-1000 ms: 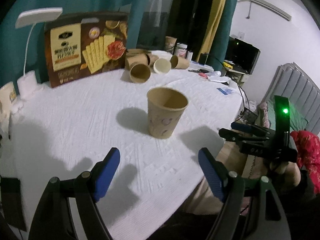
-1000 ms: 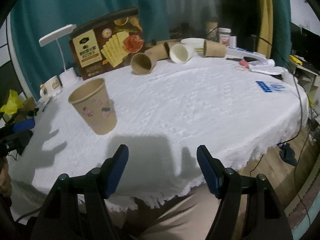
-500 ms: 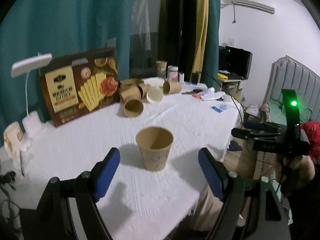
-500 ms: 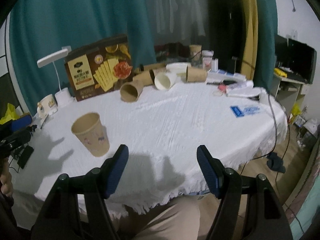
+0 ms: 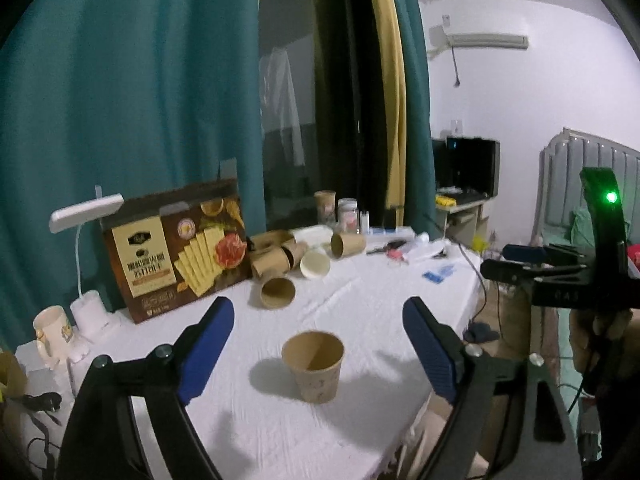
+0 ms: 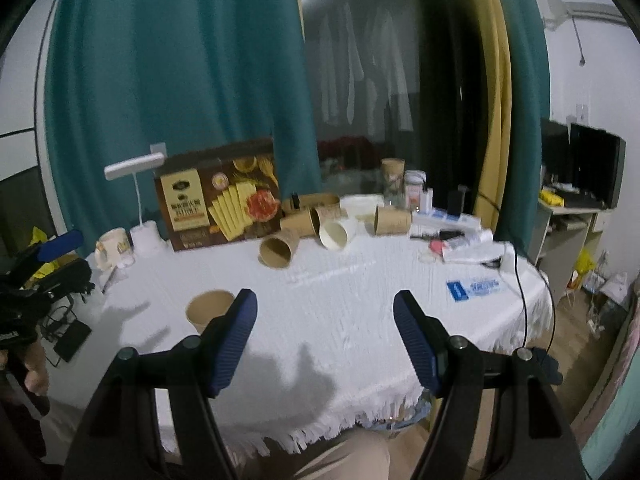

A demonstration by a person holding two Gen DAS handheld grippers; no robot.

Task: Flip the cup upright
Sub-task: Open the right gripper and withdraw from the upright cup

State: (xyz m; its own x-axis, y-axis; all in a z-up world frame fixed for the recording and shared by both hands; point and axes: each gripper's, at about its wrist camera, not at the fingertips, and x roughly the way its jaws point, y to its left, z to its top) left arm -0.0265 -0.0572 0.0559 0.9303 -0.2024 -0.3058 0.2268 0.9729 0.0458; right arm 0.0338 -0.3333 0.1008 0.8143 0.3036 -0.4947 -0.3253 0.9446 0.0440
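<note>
Cup (image 5: 313,365) upright on table (image 5: 380,312), toppled cups (image 5: 277,292) behind

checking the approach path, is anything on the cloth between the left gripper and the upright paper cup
Nothing visible. The left gripper hangs open above the upright paper cup, with only bare white tablecloth around it. The tipped cups lie farther back by the cracker box.

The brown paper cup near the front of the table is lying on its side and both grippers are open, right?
Not quite. The brown paper cup stands upright, mouth up, on the white tablecloth; the left wrist view shows this. The left gripper and right gripper are open, as you said.
</note>
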